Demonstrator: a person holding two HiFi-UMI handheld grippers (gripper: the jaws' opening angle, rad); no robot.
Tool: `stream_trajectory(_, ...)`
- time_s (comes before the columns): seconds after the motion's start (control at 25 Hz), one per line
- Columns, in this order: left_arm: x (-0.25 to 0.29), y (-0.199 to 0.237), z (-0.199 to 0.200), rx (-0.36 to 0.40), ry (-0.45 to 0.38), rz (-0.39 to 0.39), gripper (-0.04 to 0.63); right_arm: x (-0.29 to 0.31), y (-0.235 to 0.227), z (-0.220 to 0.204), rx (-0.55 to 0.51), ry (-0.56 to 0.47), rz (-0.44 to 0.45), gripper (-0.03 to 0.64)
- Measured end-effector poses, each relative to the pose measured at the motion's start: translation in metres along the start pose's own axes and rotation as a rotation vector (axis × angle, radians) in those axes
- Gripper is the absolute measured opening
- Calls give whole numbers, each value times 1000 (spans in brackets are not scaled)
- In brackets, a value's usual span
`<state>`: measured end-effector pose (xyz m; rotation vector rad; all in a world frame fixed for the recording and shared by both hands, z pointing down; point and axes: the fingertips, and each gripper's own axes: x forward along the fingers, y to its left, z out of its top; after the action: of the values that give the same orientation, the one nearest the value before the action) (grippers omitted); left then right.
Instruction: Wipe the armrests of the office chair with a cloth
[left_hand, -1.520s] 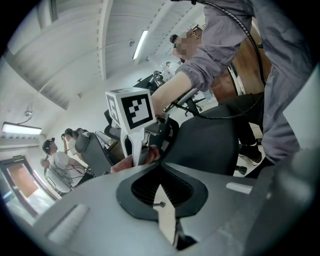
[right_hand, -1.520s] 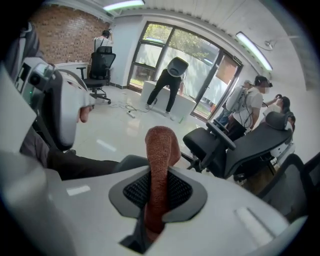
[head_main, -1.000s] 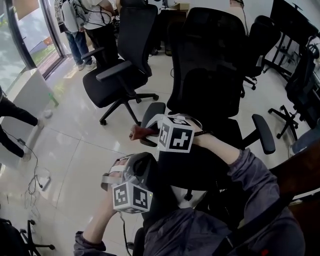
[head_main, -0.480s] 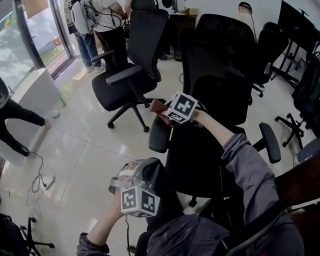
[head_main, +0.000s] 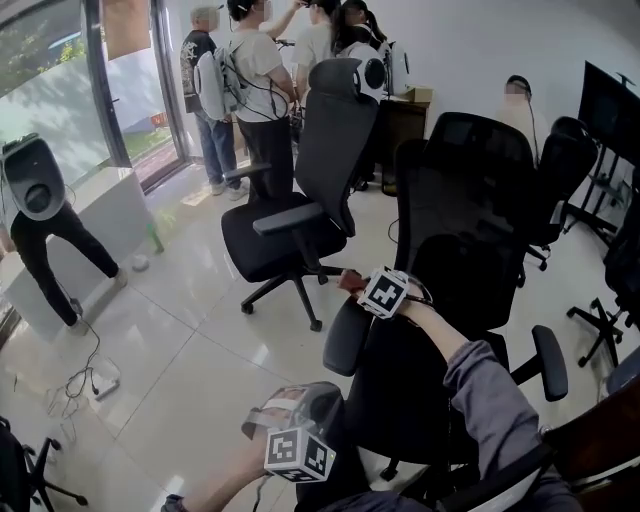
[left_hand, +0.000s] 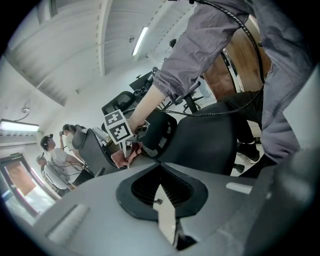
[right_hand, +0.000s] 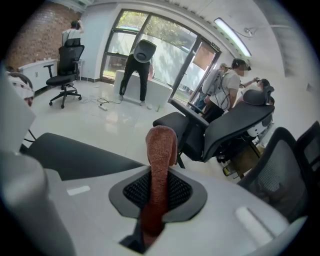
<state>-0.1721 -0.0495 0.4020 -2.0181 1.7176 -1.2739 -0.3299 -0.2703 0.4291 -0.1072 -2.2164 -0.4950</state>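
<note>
My right gripper (head_main: 358, 284) is shut on a reddish-brown cloth (head_main: 349, 280), which sticks up between its jaws (right_hand: 161, 150). It hangs just past the far end of the black office chair's left armrest (head_main: 344, 336); that armrest (right_hand: 75, 157) lies below and to the left of the jaws. The chair's other armrest (head_main: 550, 362) is on the right. My left gripper (head_main: 285, 408) is low, near the person's body, with its jaws (left_hand: 167, 210) pressed together on nothing. From there the cloth (left_hand: 120, 158) shows beside the armrest's tip (left_hand: 157, 134).
A second black office chair (head_main: 300, 225) stands on the tiled floor just beyond the cloth. Several people (head_main: 255, 85) stand at the back by the window, and one bends over at the left (head_main: 45, 215). More chairs (head_main: 560, 170) crowd the right side. Cables (head_main: 85, 380) lie on the floor.
My right gripper with the cloth has moved along the left armrest, away from the person, to its far end. The head view has tilted up. The left gripper stays low.
</note>
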Motion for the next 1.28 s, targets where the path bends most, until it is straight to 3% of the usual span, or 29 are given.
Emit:
stream_trajectory(0.32, 0, -6, 6, 15, -16, -13, 17, -54, 81, 25, -157, -89, 32, 49)
stream_trajectory(0.76, -6, -6, 9, 26, -24, -7, 17, -110, 168, 33, -275, -176, 162, 49)
stream_trajectory(0.96, -4, -6, 10, 27, -23, -9, 17, -93, 139, 28, -238, -150, 143, 49)
stream_trajectory(1.28, 0, -5, 7, 20, -13, -12, 17, -44, 39, 8, -62, -76, 28, 49)
